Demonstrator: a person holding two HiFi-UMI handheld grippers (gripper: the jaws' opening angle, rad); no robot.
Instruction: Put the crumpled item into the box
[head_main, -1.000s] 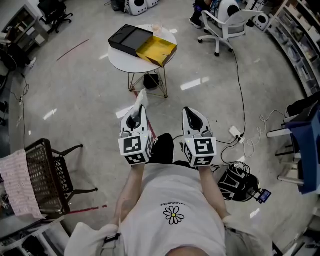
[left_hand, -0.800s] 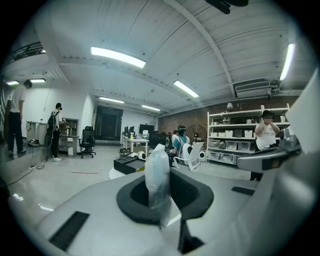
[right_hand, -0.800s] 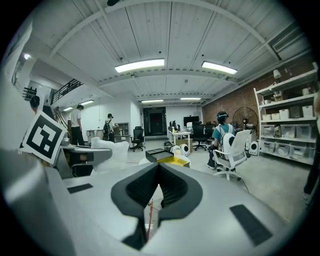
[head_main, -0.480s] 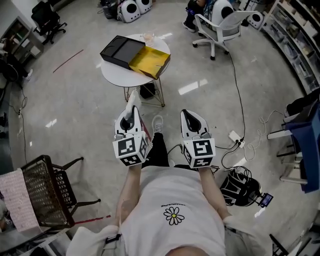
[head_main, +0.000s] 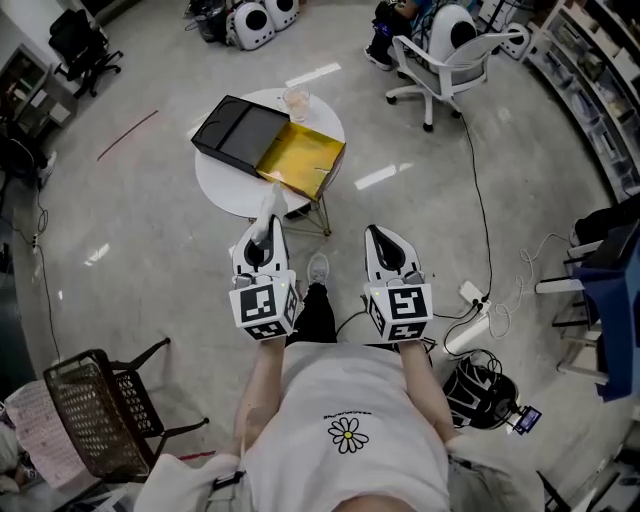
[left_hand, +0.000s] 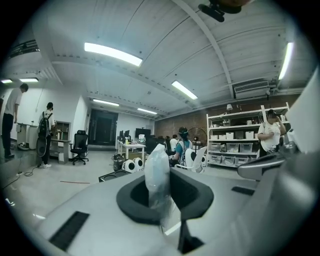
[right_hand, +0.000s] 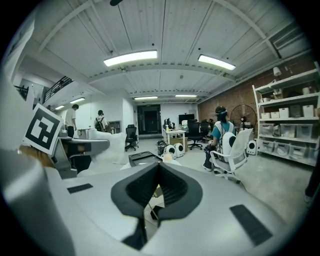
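My left gripper (head_main: 266, 226) is shut on the crumpled item (head_main: 270, 204), a whitish translucent wad that sticks up past the jaw tips. The left gripper view shows the wad (left_hand: 157, 174) pinched upright between the dark pads. The box (head_main: 268, 147) lies open on a round white table (head_main: 222, 180) ahead of the grippers: a black half (head_main: 238, 128) and a yellow-lined half (head_main: 302, 162). My right gripper (head_main: 384, 238) is level with the left one, its jaws shut with nothing in them (right_hand: 158, 176). The right gripper view shows the box (right_hand: 143, 158) beyond its jaws.
A clear cup (head_main: 296, 100) stands on the table beside the box. A white office chair (head_main: 452, 55) is at the back right, with a cable and power strip (head_main: 470, 292) on the floor. A wire basket chair (head_main: 95, 412) stands at lower left. Shelves line the right wall.
The table and box have come nearer and moved slightly left in the head view as the person walks toward them. Both grippers keep their pose, the left one still holding the wad.
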